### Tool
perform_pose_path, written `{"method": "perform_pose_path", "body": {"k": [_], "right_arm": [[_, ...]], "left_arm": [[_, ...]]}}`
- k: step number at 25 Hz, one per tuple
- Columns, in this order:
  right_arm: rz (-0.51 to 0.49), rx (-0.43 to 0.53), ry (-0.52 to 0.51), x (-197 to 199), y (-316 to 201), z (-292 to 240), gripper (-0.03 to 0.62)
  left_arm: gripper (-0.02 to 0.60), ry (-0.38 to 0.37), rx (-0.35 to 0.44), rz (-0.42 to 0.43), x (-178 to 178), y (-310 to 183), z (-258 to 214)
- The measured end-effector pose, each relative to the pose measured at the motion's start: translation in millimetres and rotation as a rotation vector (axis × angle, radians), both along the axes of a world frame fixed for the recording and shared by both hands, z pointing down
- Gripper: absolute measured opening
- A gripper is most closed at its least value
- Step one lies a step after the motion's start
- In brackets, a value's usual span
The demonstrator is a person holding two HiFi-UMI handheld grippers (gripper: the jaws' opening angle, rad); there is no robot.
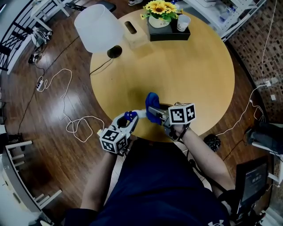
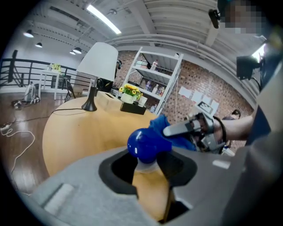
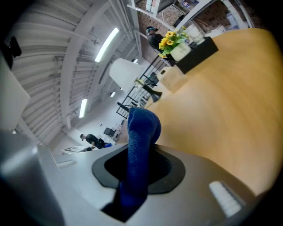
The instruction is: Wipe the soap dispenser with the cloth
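Note:
The soap dispenser has a round blue pump head (image 2: 143,145) and an amber body (image 2: 151,190). My left gripper (image 2: 148,172) is shut on that body and holds it just off the near edge of the round wooden table (image 1: 190,75). In the head view the left gripper (image 1: 127,120) is at lower centre, with the pump head (image 1: 130,116) at its tip. My right gripper (image 1: 155,113) is shut on a folded blue cloth (image 1: 152,107), which stands up between its jaws (image 3: 140,145). The cloth (image 2: 162,125) lies close against the pump head's right side; whether they touch I cannot tell.
At the table's far side stand a white-shaded lamp (image 1: 98,27), a wooden tissue box (image 1: 135,33), a black tray with sunflowers (image 1: 160,9) and a paper cup (image 1: 183,22). White cables (image 1: 66,106) trail over the wooden floor on the left. Shelving stands beyond the table.

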State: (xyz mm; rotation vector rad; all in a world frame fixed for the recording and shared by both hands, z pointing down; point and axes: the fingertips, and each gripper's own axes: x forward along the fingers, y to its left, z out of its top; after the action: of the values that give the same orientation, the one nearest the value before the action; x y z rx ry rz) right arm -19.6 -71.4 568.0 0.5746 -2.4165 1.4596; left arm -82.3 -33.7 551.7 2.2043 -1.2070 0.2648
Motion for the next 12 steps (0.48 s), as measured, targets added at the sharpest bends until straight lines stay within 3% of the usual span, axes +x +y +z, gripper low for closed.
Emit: {"method": "perform_pose_path", "body": {"k": [2,5,12], "right_arm": [[-0.072,0.032,-0.066,-23.4,5.3,-26.8,0.097],[-0.154,0.037,-0.045,-36.8,19.2,-25.2,0.097],[-0.042,-0.111,0.050,8.8,21.9,47.5,0.097]], "left_arm": [[0.137,-0.008,0.003,0.003,1.3,1.7,0.4],[0.137,-0.013,0.000,0.009,3.4,2.5,-0.2],[0.137,-0.050,0.017,0.034,-0.2,6.3,9.3]]}}
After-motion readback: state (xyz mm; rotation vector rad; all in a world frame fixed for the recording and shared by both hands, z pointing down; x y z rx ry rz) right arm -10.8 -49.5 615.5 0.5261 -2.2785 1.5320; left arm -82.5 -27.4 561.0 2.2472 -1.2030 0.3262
